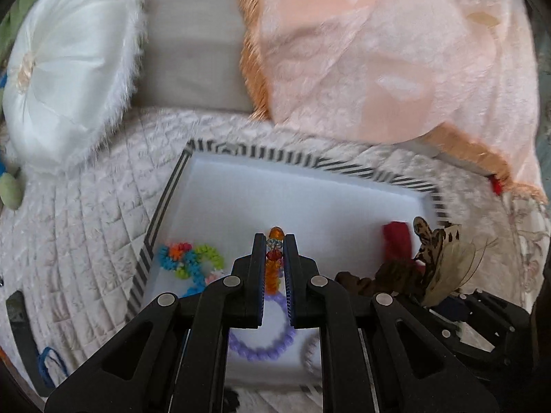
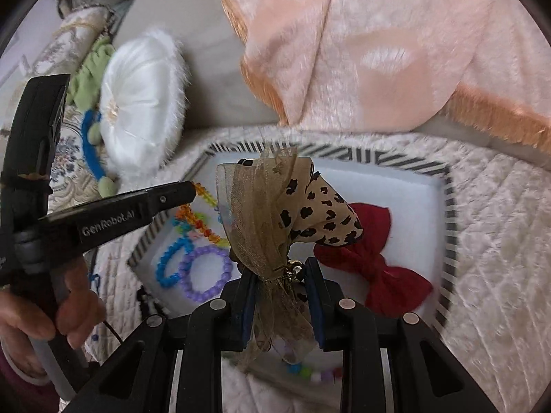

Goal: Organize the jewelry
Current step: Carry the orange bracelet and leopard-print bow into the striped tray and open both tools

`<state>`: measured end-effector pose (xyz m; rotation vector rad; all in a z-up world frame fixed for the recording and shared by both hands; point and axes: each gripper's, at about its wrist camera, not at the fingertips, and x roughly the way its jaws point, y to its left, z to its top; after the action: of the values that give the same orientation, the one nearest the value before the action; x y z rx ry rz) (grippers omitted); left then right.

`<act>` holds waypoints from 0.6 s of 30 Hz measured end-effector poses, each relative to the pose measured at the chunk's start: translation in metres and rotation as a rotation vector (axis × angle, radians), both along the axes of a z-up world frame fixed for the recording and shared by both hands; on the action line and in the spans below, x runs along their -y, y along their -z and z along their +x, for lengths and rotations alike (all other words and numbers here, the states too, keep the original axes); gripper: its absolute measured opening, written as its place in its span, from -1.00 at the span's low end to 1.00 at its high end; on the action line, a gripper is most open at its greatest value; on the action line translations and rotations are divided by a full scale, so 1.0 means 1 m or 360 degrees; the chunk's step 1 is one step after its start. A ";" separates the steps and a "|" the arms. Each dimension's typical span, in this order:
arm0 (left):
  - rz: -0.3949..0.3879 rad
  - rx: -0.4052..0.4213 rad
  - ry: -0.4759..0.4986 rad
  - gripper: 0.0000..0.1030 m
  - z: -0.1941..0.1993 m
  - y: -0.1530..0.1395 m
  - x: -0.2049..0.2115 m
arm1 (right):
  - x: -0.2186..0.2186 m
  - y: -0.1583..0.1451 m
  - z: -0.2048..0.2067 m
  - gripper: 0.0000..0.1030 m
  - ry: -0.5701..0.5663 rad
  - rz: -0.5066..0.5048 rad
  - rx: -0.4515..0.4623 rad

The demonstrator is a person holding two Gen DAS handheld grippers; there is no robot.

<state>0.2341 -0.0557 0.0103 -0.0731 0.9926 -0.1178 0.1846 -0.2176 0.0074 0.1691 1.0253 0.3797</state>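
A white tray with a striped rim [image 1: 406, 180] [image 2: 447, 206] lies on the quilted bed. My left gripper [image 1: 274, 241] is shut on an orange and red bead strand [image 1: 273, 268] and holds it above the tray; the gripper also shows in the right wrist view [image 2: 191, 189]. My right gripper [image 2: 280, 270] is shut on a leopard-print and gold mesh hair bow [image 2: 275, 213], lifted over the tray. In the tray lie a red bow [image 2: 372, 261], a purple bead bracelet [image 2: 206, 272], a blue bracelet [image 2: 168, 265] and a multicolour bracelet [image 1: 187, 258].
A white round cushion [image 1: 69, 79] lies beyond the tray's left side. A peach blanket [image 1: 396, 51] hangs behind the tray. A blue cord with green pompoms [image 2: 93, 151] lies by the cushion. Small coloured beads [image 2: 313, 375] sit at the tray's near edge.
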 end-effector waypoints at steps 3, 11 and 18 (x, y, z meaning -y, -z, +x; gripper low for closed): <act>0.0032 -0.0046 -0.0036 -0.83 0.008 0.016 -0.009 | -0.009 0.016 0.014 -0.50 -0.0046 -0.0054 -0.0075; 0.0024 -0.0114 -0.0102 -0.78 0.008 0.029 -0.026 | -0.012 0.027 0.023 -0.18 -0.0076 -0.0087 -0.0098; -0.0021 -0.0113 -0.0095 -0.15 -0.010 0.022 -0.029 | 0.003 0.005 0.002 -0.17 -0.0047 -0.0042 -0.0020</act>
<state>0.2245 -0.0263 -0.0112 -0.1198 1.0597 -0.0674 0.1866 -0.2204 0.0027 0.1328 1.0459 0.3920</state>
